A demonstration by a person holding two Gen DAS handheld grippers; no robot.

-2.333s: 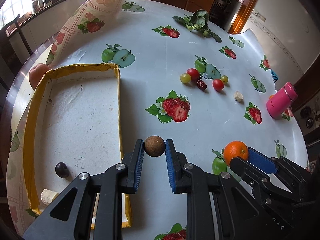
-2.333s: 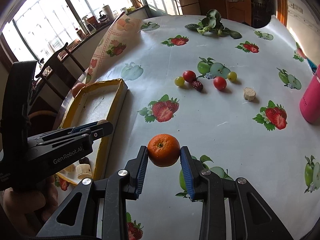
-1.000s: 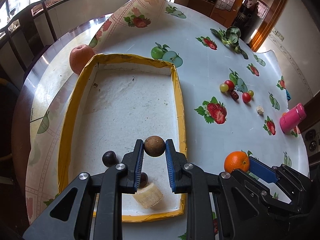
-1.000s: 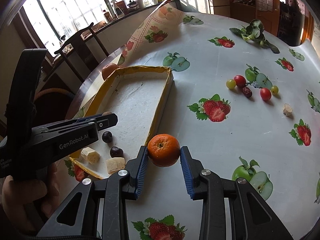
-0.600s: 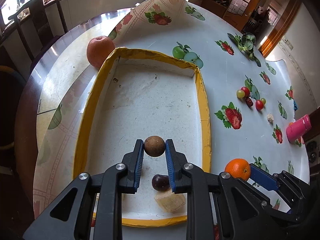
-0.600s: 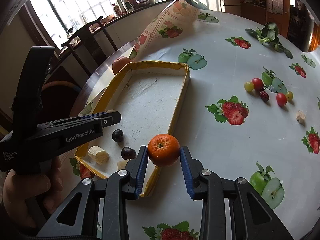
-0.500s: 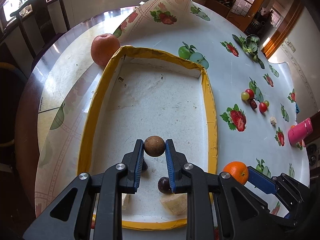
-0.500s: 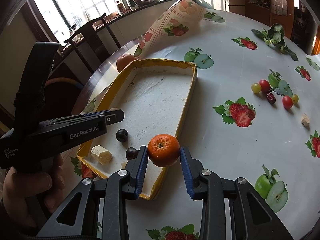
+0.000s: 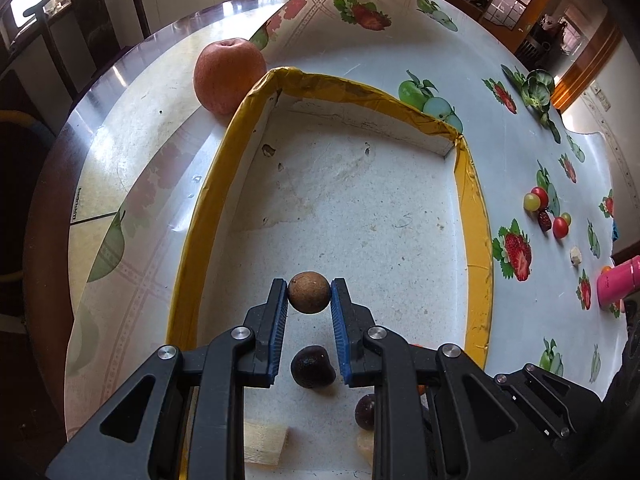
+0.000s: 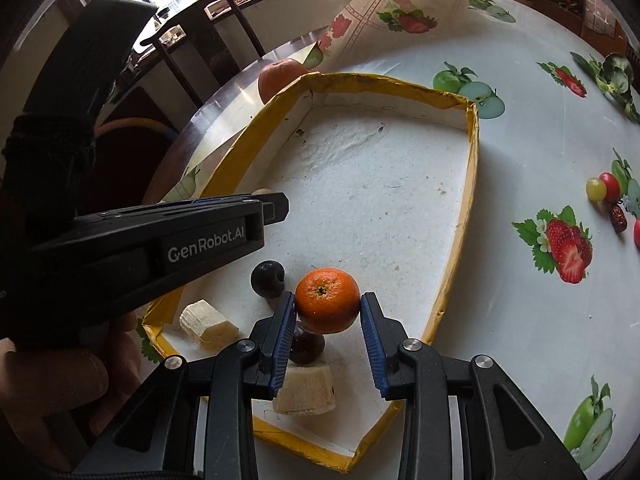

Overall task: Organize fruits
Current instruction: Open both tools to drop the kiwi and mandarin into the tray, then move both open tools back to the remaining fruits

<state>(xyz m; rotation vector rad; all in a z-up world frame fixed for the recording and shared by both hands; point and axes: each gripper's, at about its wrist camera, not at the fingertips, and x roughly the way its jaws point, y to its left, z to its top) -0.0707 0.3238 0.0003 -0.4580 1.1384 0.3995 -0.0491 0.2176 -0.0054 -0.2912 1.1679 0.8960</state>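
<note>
Left gripper (image 9: 309,295) clamped tight on a small brown round fruit (image 9: 309,292), held above the white floor of the yellow-rimmed tray (image 9: 476,216), toward its near end. Right gripper (image 10: 327,307) closed on an orange (image 10: 327,305), pads pressing both sides, also over the near end of the tray (image 10: 472,184), above a dark plum (image 10: 305,345) and a banana chunk (image 10: 306,394) lying on the tray floor. Another dark plum (image 10: 267,279) and a second banana chunk (image 10: 208,325) in the tray too, nearer its left rim. From the left wrist view, one plum (image 9: 312,366) directly below the jaws, another (image 9: 365,411) partly hidden behind the right finger. Outside the tray: an apple (image 9: 228,76) touching its far left corner; well off to the right of the tray a cluster of small tomatoes and grapes (image 9: 546,210), a pale chunk (image 9: 575,256) and a pink bottle (image 9: 618,282) on the fruit-print tablecloth (image 9: 520,320). Leafy greens (image 9: 536,90) far beyond the tray's right corner. Person's hand (image 10: 48,380) gripping the left tool's handle at the lower left of the right wrist view.
</note>
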